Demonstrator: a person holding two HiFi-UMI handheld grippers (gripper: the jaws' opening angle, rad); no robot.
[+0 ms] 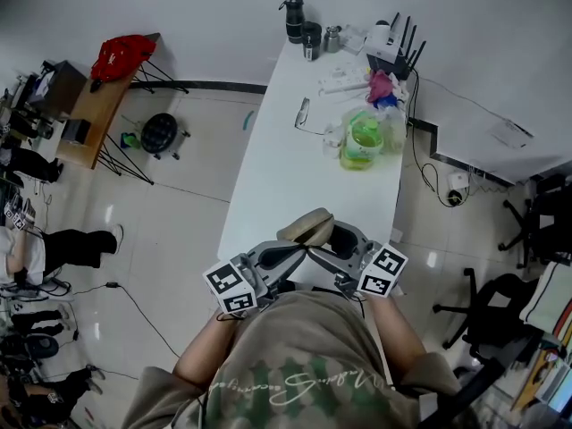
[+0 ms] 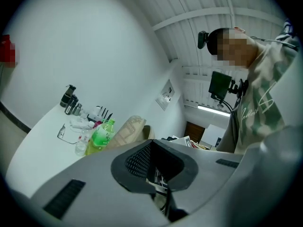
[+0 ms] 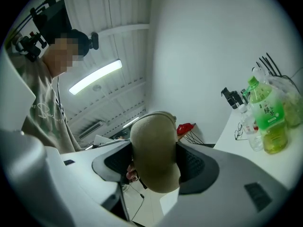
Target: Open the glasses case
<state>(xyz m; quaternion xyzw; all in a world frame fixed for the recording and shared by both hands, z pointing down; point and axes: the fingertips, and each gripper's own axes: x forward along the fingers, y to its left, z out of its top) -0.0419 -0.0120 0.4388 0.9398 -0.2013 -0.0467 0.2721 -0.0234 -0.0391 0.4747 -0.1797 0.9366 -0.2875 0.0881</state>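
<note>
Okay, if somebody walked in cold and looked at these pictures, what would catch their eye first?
First, the tan glasses case, gripped between the pads of the right gripper over the near end of the white table. The left gripper, jaws shut, sits close beside it. Then the bright green bottle among the clutter at the table's far end.
</note>
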